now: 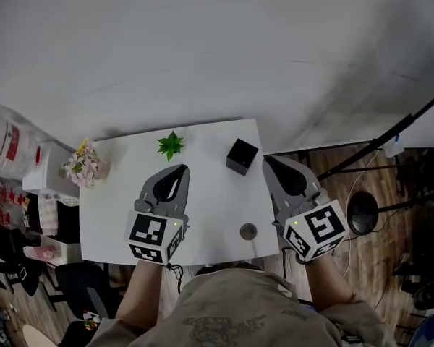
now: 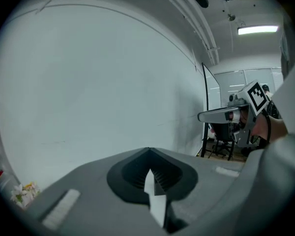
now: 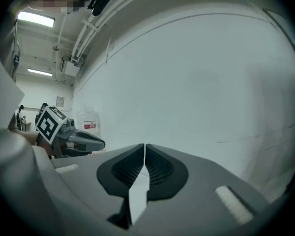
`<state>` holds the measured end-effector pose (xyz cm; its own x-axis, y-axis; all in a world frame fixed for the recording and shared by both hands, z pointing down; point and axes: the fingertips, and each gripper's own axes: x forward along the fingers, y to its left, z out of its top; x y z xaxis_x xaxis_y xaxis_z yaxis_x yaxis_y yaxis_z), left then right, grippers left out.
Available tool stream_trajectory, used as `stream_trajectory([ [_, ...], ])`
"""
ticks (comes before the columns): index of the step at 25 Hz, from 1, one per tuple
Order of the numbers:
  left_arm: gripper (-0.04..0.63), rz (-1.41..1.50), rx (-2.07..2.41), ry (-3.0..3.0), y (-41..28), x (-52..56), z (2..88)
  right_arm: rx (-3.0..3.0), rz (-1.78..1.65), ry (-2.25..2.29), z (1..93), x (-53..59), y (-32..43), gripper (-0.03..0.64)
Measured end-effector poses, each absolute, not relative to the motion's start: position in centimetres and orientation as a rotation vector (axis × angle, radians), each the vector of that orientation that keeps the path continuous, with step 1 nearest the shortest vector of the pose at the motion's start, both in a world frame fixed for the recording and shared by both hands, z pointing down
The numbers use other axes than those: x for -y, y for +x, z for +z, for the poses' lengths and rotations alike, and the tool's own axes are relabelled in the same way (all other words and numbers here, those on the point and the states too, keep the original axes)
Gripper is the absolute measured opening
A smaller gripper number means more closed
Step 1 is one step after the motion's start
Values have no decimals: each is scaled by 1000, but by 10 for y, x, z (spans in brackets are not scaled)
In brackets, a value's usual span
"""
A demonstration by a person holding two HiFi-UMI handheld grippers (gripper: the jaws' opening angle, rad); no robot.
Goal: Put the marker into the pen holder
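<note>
Nearest us sit the two tag cubes, the left gripper's (image 1: pixel 155 236) and the right gripper's (image 1: pixel 317 228), both held over the near edge of the white table (image 1: pixel 108 223).

Between the cubes, behind both sets of jaws and close to the table's near edge, is a dark round object (image 1: pixel 248 231). It is too small to be sure of, but we take it for the marker, standing on end or seen end-on.

Left gripper (image 1: pixel 179 168): its own view shows the jaws (image 2: pixel 148 150) pressed together with nothing in them. Right gripper (image 1: pixel 267 161): the jaws (image 3: pixel 144 145) are closed to a hairline slit and are also empty.

Both gripper views look at the bare wall (image 3: pixel 211 82). Neither shows the table.

Pen holder (image 1: pixel 241 155): a black cube just left of the right jaws' tips and ahead-right of the left jaws. It is well apart from the round object.

Beyond the left jaws is a green plant (image 1: pixel 171 144), and far to their left a bunch of flowers (image 1: pixel 83 163).

Risks as we judge them:
- The marker lies behind the tips and out of both gripper views, so a backward reach would be nearly blind.
- Closed jaws arriving at it would nudge it rather than grip it, and it could topple, roll and go off the near edge.
- The right gripper is close to the pen holder, so a careless swing could shove or tip it.
</note>
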<state>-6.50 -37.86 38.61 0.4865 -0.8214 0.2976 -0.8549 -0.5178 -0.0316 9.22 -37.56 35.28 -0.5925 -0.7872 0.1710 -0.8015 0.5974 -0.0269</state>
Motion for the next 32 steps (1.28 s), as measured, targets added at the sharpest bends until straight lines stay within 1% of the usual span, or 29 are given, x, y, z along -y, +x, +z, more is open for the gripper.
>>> stream_trajectory([
  [6,2,390,1467,2646,-64,352,368,2716,136,1348,337,343,92,29],
  [17,2,457,1419,2623,-63,318,394,2675,286,1327,378,314,92,28],
  [32,2,443,1380,2662,-52,313,386,2670,322,1328,379,299,98,28],
])
